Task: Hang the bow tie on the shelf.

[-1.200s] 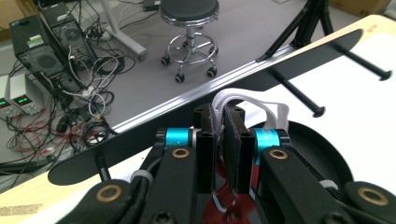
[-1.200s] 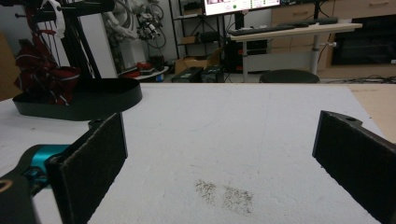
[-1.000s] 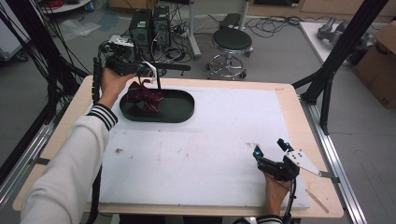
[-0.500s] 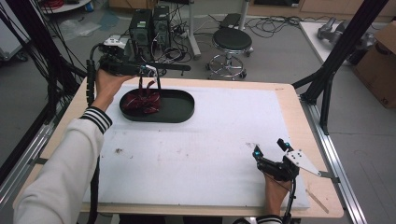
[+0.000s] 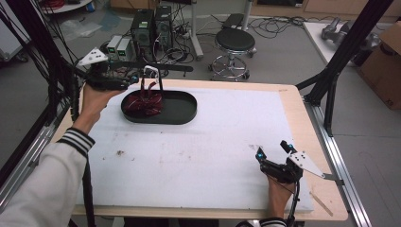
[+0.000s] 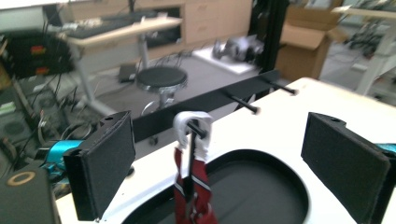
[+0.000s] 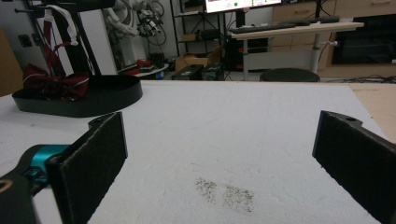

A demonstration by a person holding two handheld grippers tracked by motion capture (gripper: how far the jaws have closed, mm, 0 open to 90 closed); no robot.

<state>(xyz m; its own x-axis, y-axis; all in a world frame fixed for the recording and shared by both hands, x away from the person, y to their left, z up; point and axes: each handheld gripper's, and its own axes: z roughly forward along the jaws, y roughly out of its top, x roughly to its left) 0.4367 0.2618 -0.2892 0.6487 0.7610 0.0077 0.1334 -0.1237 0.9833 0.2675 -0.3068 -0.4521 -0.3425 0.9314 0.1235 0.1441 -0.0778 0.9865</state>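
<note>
The left gripper (image 5: pixel 135 78) has just opened wide and backed off, leaving the white strap loop (image 6: pixel 193 128) hung on its peg (image 6: pixel 194 129); the red bag (image 5: pixel 144 101) sits in the black tray (image 5: pixel 182 113). Hanging looks done. The left gripper view shows the hooked peg. The right gripper (image 5: pixel 274 156) rests open, empty.
</note>
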